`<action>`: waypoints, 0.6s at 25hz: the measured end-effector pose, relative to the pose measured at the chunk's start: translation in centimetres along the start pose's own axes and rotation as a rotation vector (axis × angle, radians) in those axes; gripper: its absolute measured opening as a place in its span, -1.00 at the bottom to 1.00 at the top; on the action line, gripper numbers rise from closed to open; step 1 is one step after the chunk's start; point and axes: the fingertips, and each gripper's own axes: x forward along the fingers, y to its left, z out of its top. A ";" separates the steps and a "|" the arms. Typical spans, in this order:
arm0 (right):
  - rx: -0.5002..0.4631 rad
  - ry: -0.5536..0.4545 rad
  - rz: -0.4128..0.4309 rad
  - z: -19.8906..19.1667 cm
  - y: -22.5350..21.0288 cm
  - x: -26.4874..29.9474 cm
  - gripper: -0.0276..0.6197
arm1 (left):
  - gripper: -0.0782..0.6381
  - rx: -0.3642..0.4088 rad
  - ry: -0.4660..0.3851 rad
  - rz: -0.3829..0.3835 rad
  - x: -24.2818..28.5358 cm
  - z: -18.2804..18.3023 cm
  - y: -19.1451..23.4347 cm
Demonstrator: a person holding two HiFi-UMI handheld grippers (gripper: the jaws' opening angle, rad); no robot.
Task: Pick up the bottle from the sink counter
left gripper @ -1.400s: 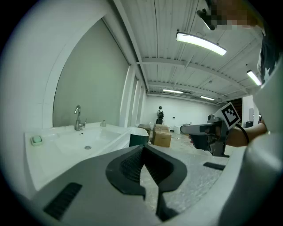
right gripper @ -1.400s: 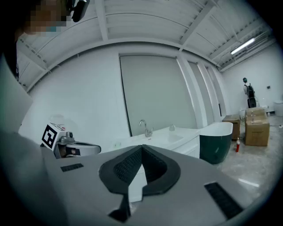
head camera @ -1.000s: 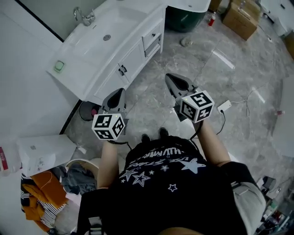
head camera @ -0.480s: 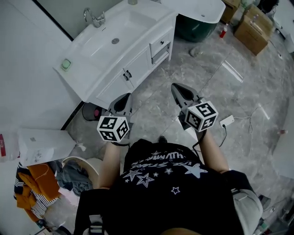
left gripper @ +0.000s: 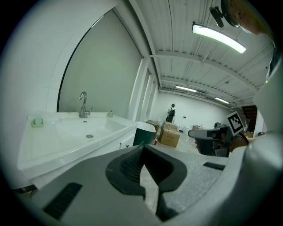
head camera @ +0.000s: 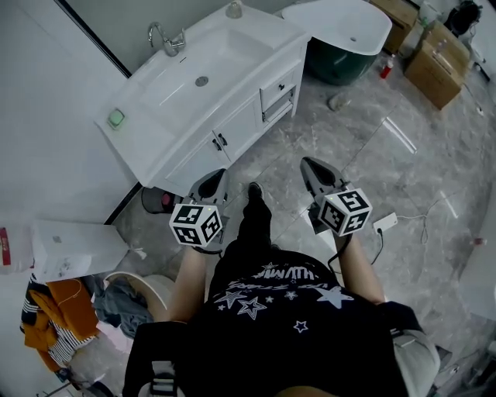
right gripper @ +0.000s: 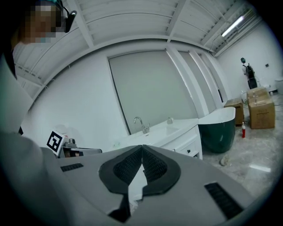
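Note:
A small pale bottle (head camera: 233,9) stands at the far corner of the white sink counter (head camera: 155,128), past the basin and the chrome faucet (head camera: 167,37). It shows tiny in the left gripper view (left gripper: 110,114) and in the right gripper view (right gripper: 170,120). My left gripper (head camera: 215,175) is shut and empty, held over the floor just in front of the cabinet doors. My right gripper (head camera: 310,163) is also shut and empty, further right over the floor. Both are well short of the bottle. In each gripper view the ribbed pads (left gripper: 132,165) (right gripper: 152,167) meet with nothing between them.
A green soap dish (head camera: 115,118) sits on the counter's near left end. A white and green bathtub (head camera: 341,27) stands beyond the counter, with cardboard boxes (head camera: 434,62) and a red bottle (head camera: 385,67) on the floor. A white plug and cable (head camera: 384,223) lie right. Clothes bins (head camera: 128,298) stand at lower left.
The person has stepped toward the sink, one foot now forward between the grippers. The counter sits lower and nearer in the head view and the bottle has come into sight. Both grippers stay shut.

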 end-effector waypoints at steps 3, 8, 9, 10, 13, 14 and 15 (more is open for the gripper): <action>-0.010 0.007 -0.008 0.3 -1.3 1.7 -0.89 | -0.76 -0.004 -0.010 -0.017 2.3 0.7 1.4; -0.020 0.029 -0.063 1.6 -5.5 6.3 -0.90 | -0.76 -0.039 -0.021 -0.038 7.9 2.6 5.2; -0.029 0.035 -0.070 2.1 -6.3 7.5 -0.89 | -0.76 -0.043 -0.023 -0.039 9.1 3.2 6.1; -0.035 0.037 -0.075 2.7 -7.0 8.7 -0.90 | -0.76 -0.043 -0.028 -0.039 10.3 3.9 7.1; -0.027 0.037 -0.095 4.8 -9.5 12.6 -0.89 | -0.76 -0.052 -0.033 -0.033 14.1 6.4 10.5; -0.020 0.039 -0.101 5.5 -10.2 13.9 -0.89 | -0.76 -0.062 -0.032 -0.032 15.2 7.1 11.6; -0.015 0.043 -0.105 6.2 -10.7 15.3 -0.89 | -0.76 -0.068 -0.031 -0.034 16.3 7.8 12.6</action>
